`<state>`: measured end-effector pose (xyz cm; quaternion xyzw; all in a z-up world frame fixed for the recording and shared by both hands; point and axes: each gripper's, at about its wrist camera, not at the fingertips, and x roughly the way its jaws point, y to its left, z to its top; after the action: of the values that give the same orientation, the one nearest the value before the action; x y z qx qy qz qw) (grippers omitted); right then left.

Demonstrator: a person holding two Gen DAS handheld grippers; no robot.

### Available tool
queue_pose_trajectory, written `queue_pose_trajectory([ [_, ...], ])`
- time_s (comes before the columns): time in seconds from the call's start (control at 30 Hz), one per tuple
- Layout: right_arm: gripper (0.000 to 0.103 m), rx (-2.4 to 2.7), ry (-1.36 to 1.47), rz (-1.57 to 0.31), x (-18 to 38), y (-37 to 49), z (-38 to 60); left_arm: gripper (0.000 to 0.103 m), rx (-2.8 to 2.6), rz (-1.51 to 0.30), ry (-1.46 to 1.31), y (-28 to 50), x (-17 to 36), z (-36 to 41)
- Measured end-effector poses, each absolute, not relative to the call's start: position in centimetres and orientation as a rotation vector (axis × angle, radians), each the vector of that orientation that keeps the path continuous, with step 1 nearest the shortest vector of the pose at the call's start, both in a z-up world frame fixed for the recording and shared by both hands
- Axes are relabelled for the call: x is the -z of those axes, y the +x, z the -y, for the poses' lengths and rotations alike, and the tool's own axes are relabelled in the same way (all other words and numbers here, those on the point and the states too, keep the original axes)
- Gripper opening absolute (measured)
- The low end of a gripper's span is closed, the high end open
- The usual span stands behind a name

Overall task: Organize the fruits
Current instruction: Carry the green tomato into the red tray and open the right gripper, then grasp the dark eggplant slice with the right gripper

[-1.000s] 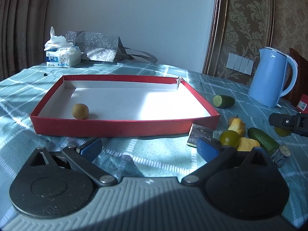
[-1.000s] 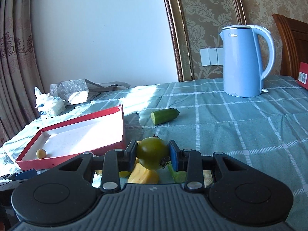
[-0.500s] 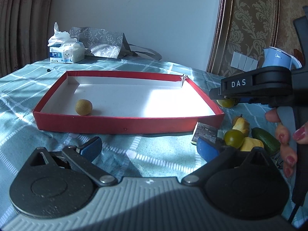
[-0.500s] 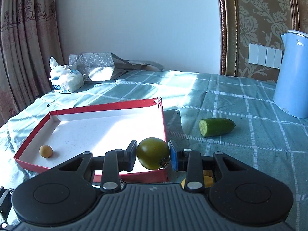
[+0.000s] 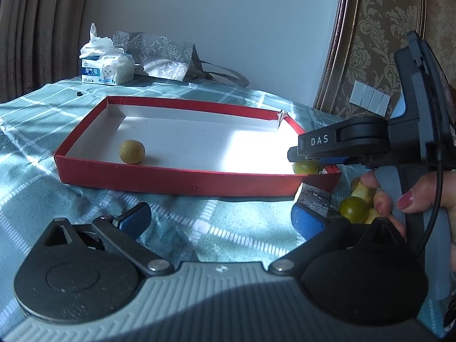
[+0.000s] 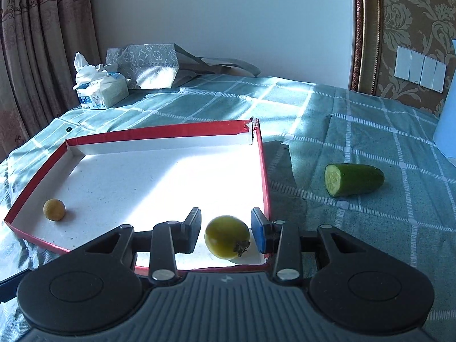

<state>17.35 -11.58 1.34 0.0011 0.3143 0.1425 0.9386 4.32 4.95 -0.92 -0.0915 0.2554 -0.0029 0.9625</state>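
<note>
Item: green tomato (image 6: 227,236), round, stem cap toward you. Location: inside the red tray (image 6: 263,171), in its near right corner, between the fingers of your right gripper (image 6: 226,233). The jaws have just been opening, and a gap shows on both sides of the fruit, so it is released, not gripped.

Item: small tan fruit (image 6: 54,209). Location: tray floor, far left, well apart from the tomato.

Item: left gripper (image 5: 219,216). Jaws spread wide, nothing between them, low over the checked cloth (image 5: 176,222) in front of the tray.

Item: cut cucumber (image 6: 353,179). Location: on the cloth, right of the tray.

Risks, as judged:
- The tomato is round and free, so it may roll across the smooth floor.
- Withdraw crooked and a pad (image 6: 259,233) may nudge the fruit or catch the tray's right wall, which looks like light card and may shift or tip.
- The torn far corner (image 6: 252,126) could give way if the tray is pushed.
</note>
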Motion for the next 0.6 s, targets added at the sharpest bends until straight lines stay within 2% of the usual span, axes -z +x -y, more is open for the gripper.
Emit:
queue_pose_trajectory([
  [0.07, 0.048, -0.307, 0.072, -0.602, -2.0, 16.5, 12.7, 0.103, 0.010, -0.521, -0.187, 4.4, 0.9, -4.9],
  [0.13, 0.057, -0.308, 0.152, -0.550, -2.7, 15.2, 14.1, 0.103, 0.011, -0.521, -0.188, 4.4, 0.9, -4.9],
  [0.6, 0.058, -0.186, 0.292, -0.471, -2.3, 7.1, 21.7, 0.103, 0.056, -0.532, -0.176, 4.6, 1.0, -4.6],
])
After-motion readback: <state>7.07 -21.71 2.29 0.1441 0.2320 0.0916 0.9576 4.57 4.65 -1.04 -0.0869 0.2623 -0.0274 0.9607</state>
